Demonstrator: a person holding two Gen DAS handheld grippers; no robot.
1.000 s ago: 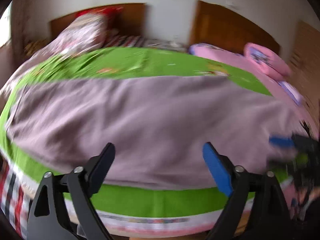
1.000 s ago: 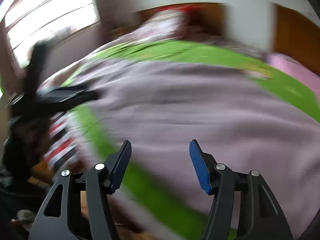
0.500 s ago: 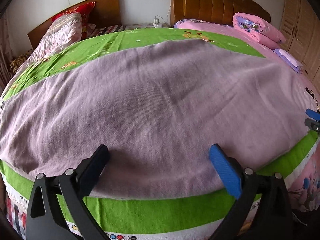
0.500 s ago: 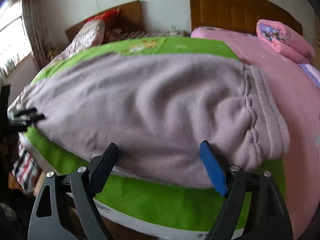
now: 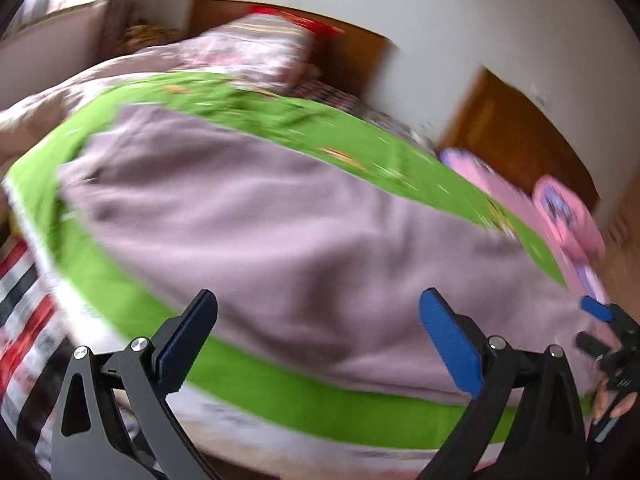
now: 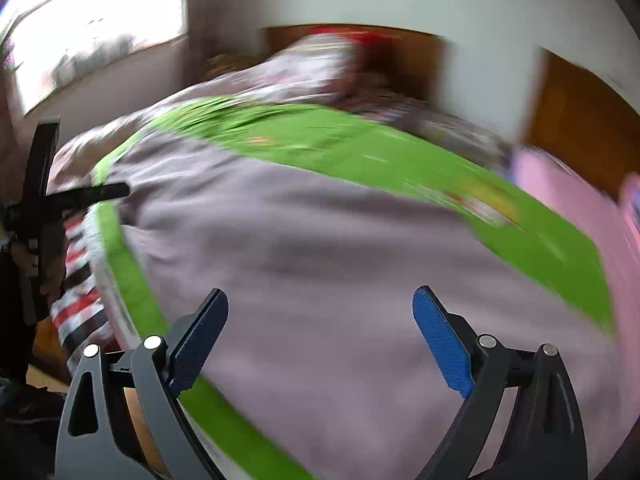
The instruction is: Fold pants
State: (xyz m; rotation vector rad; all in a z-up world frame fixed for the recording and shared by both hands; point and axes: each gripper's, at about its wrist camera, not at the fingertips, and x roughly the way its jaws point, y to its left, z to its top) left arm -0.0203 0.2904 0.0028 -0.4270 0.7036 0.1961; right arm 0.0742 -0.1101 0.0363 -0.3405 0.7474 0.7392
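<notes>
Mauve pants (image 5: 280, 240) lie spread flat across a green sheet (image 5: 304, 396) on the bed. My left gripper (image 5: 316, 340) hovers over their near edge, jaws wide apart and nothing between the pads. The right gripper (image 6: 320, 336) hangs above the pants (image 6: 340, 264) too; its jaws are still opening and hold nothing. The right gripper also shows at the right edge of the left wrist view (image 5: 600, 328), and the left one at the left edge of the right wrist view (image 6: 80, 194). Both views are blurred.
A patterned pillow (image 5: 256, 52) and wooden headboard (image 5: 360, 64) stand at the far end. Pink bedding (image 5: 560, 216) lies to the right. A striped red, black and white cloth (image 5: 24, 312) hangs at the left bed edge. A window (image 6: 88, 28) is on the left.
Both views have swung left and blurred. The right jaws have widened from half a second ago. The waistband seen in the right wrist view is out of frame now.
</notes>
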